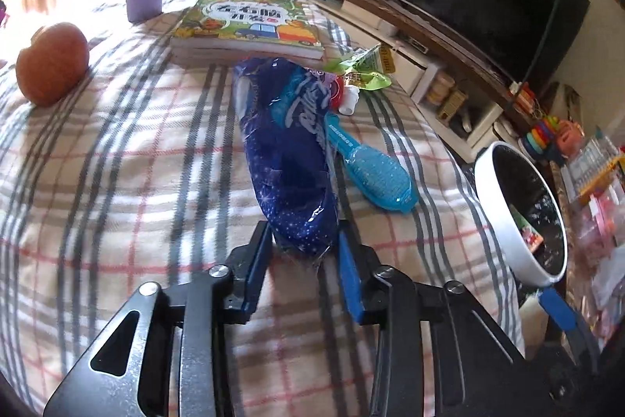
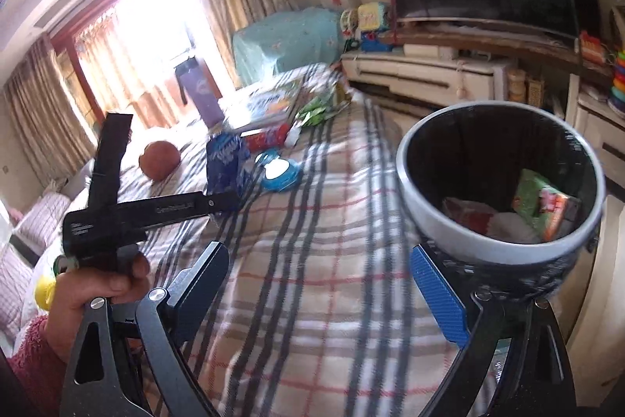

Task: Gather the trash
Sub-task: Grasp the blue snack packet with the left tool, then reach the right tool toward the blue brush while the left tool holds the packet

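In the left wrist view, your left gripper (image 1: 302, 245) has its jaws on either side of the near end of the blue wrapper (image 1: 287, 151), which lies lengthwise on the plaid blanket (image 1: 136, 159). The jaws look to be at the film or just closing on it; I cannot tell whether they have clamped. Judge the wrapper as light, soft and crinkly, probably slick, so pinch the bunched end between the pads rather than the flat middle. A blue hairbrush (image 1: 375, 170) lies just beside it, with a green packet (image 1: 361, 69) and a picture book (image 1: 250, 24) beyond. The trash bin (image 1: 504, 221) sits off the right edge.

In the right wrist view, your right gripper (image 2: 324, 284) is released, fingers wide apart and holding nothing. The bin (image 2: 461, 241) stands just beside its right finger, with some packaging already inside. The wrapper (image 2: 224, 167) shows farther up the blanket (image 2: 312, 319), at the tip of the left gripper (image 2: 230, 200).
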The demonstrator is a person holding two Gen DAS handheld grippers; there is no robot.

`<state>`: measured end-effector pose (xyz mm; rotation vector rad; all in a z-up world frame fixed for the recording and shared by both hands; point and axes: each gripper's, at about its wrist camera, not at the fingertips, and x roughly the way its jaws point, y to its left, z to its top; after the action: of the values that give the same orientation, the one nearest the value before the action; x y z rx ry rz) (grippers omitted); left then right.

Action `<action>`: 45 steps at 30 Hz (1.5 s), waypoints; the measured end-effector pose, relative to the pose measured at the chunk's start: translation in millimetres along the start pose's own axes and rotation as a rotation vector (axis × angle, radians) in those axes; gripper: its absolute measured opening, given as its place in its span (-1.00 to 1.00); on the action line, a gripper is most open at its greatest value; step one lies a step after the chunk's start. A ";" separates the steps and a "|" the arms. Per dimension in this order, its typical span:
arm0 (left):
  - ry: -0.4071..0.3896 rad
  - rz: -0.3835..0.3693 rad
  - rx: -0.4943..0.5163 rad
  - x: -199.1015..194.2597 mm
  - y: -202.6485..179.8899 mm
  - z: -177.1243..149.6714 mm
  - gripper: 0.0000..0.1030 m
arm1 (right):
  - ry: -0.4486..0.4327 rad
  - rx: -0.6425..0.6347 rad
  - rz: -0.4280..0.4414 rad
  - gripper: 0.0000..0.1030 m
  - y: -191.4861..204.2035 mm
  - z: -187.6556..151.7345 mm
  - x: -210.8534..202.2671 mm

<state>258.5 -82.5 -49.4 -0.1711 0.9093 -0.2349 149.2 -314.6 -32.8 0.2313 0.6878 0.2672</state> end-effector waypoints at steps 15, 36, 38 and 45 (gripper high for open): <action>0.057 -0.019 0.072 -47.1 46.5 -22.1 -0.40 | 0.161 -0.098 0.019 0.85 30.7 38.1 97.7; -0.031 0.135 -0.003 -16.6 54.2 -17.9 0.52 | 0.212 -0.170 -0.060 0.43 43.3 56.9 154.8; -0.028 0.148 0.006 -13.8 52.5 -18.0 0.52 | 0.210 -0.171 -0.074 0.26 43.6 57.0 155.3; -0.031 0.145 0.002 -13.3 53.0 -18.2 0.52 | 0.190 -0.122 -0.056 -0.05 33.6 56.2 147.2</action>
<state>242.9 -28.8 -63.4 -0.1057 0.8859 -0.0980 289.3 -243.2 -67.9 0.0701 0.8618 0.2791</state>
